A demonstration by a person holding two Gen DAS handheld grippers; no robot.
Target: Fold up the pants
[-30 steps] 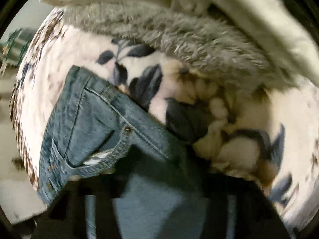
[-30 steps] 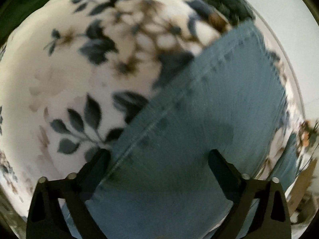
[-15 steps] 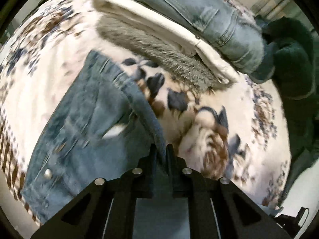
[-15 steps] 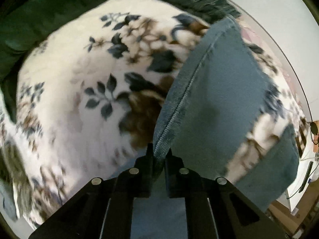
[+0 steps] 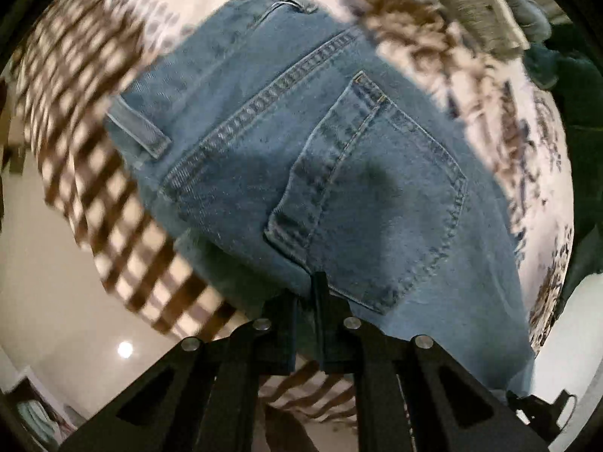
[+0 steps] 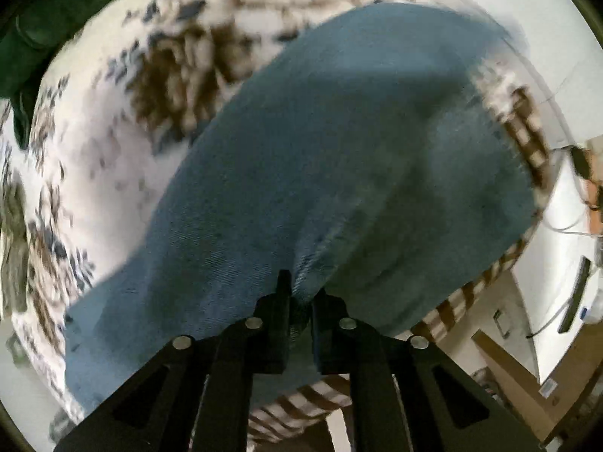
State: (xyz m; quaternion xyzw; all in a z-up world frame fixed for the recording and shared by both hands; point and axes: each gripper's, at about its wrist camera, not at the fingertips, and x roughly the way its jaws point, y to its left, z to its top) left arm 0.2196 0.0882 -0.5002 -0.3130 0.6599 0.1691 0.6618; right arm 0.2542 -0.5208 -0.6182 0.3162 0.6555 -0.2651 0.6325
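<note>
Floral fleece blanket point(image 5: 508, 120), white with brown and navy, checked border at its left edge. Blue denim pants point(image 5: 301, 158) spread over it, back pocket point(image 5: 380, 203) up. My left gripper point(image 5: 304, 293) pinches their near edge; my right gripper point(image 6: 300, 297) pinches a fabric ridge.

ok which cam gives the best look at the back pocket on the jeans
The left wrist view. The back pocket fills its centre, stitching sharp, with the left gripper shut on the jeans at the pocket's lower corner. The right wrist view shows only plain, blurred denim pinched by the right gripper, no pocket.
</note>
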